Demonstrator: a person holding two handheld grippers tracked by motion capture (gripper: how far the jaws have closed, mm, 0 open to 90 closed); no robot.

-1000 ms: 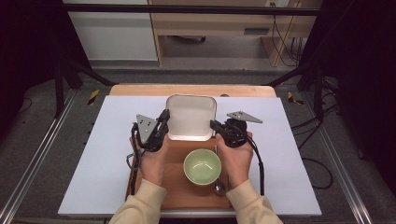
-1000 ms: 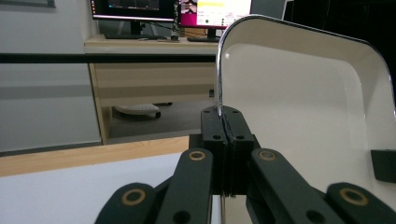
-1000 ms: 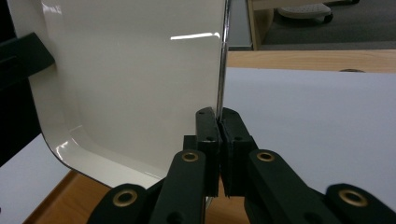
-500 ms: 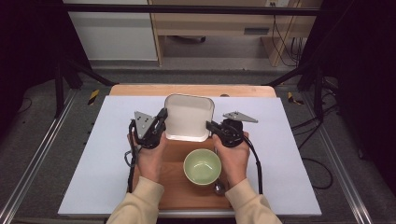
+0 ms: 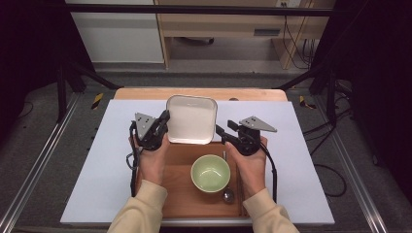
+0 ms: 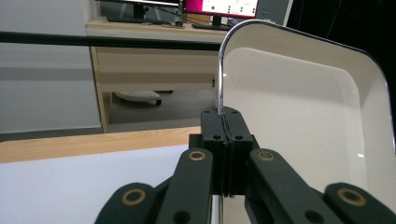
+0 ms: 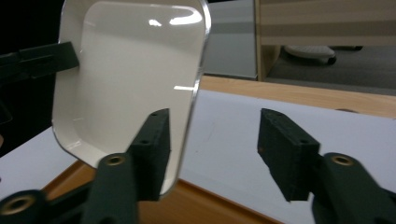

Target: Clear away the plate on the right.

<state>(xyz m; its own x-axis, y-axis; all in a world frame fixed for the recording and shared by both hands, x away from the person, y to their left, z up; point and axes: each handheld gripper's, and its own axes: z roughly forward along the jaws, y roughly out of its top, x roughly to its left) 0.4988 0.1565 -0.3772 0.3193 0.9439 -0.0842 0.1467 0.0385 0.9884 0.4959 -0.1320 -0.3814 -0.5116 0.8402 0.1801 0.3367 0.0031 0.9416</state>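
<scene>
With the left gripper [image 6: 223, 140] clamped on the tilted white tray's [image 5: 191, 119] rim and the right gripper [image 7: 212, 154] wide open holding nothing, the tray risks pivoting onto the green bowl [image 5: 210, 173].

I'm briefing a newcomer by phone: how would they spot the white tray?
On the white mat, look just beyond the wooden board holding a green bowl. The white tray is square with rounded corners, tilted, its edge pinched by the left hand-held gripper.

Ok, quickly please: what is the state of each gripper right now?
Left gripper: shut on the rim of the white tray, which is tilted up.
Right gripper: open, holding nothing; the tray's edge lies beside one of its fingers.
</scene>
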